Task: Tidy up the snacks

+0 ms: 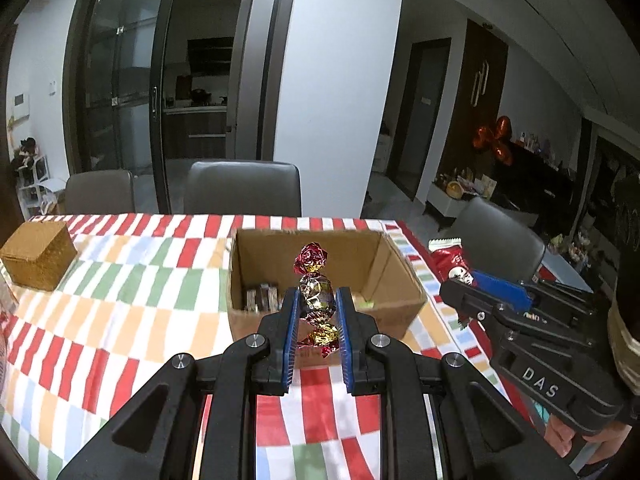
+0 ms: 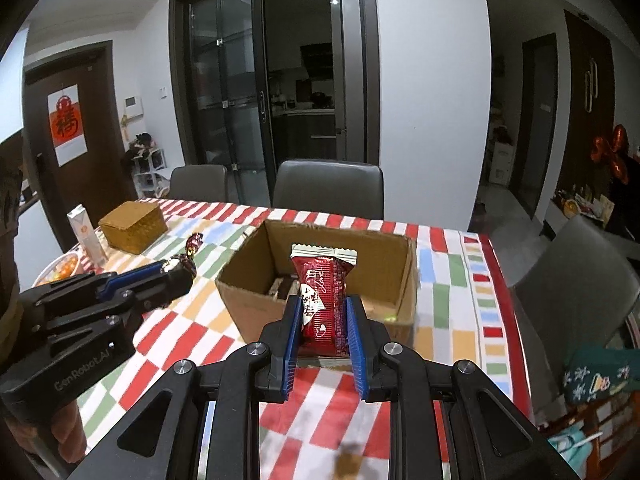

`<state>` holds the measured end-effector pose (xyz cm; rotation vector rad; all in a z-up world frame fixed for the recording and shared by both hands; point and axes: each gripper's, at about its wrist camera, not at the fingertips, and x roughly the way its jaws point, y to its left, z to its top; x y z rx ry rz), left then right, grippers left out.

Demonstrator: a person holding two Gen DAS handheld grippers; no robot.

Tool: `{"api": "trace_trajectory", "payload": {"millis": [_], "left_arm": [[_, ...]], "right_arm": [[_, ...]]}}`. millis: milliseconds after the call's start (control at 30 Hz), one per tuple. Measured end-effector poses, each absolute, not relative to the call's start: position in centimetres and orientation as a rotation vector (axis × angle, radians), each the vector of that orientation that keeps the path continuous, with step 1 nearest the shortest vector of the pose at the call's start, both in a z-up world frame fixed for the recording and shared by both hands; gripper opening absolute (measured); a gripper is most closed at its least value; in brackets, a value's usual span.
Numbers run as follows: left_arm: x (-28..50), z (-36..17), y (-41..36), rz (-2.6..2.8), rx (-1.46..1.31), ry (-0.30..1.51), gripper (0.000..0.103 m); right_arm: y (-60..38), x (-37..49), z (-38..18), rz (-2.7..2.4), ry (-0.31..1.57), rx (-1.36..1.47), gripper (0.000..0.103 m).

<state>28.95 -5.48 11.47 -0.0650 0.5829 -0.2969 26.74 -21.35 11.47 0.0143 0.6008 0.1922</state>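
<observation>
Both grippers are loaded and lined up on the cardboard box (image 1: 326, 280) at centre frame. The left gripper (image 1: 317, 300) has its blue pads closed snugly on a foil-wrapped candy (image 1: 316, 294), red and gold, twisted ends poking out above and below the grip. In its own view the candy sits right in front of the box's near wall, held above the striped tablecloth (image 1: 120, 304).

Over in the right wrist view, the right gripper (image 2: 323, 308) is clamped on a red snack packet (image 2: 324, 300), upright, its crimped white top edge standing clear of the pads. It too hangs just short of the box's front rim. Inside the box, a few dark wrapped pieces (image 2: 286, 286) already lie at the bottom left corner.

So this looks like the carry-to-box step, two items at once. The next move, I'd judge, calls for each gripper to travel forward over the near wall, clear the rim, then part its fingers to drop the snack inside. With both so close together, one going first seems the safer play.
</observation>
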Motion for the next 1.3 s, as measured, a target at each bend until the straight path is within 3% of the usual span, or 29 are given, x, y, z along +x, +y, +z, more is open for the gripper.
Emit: {"api": "trace_trajectory", "payload": {"millis": [800, 867, 900, 1033, 1167, 1300], "left_arm": [[39.6, 10.7, -8.1, -0.27, 0.012, 0.654, 0.021], [39.8, 10.6, -8.2, -0.263, 0.021, 0.656, 0.022], [39.6, 10.5, -8.3, -0.259, 0.027, 0.655, 0.022], [38.5, 10.4, -8.3, -0.241, 0.049, 0.636, 0.034], [36.7, 10.3, -8.1, -0.223, 0.065, 0.628, 0.039], [33.9, 10.5, -7.8, -0.194, 0.086, 0.592, 0.054]], "right_arm": [[-22.5, 36.8, 10.8, 0.142, 0.665, 0.029, 0.024], [-22.9, 37.2, 10.7, 0.123, 0.677, 0.049, 0.039], [-23.1, 37.4, 10.7, 0.117, 0.678, 0.06, 0.04], [-23.1, 36.9, 10.7, 0.104, 0.668, 0.034, 0.04], [-22.8, 35.2, 10.7, 0.099, 0.657, 0.022, 0.045], [-23.0, 33.1, 10.9, 0.087, 0.637, 0.018, 0.05]]}}
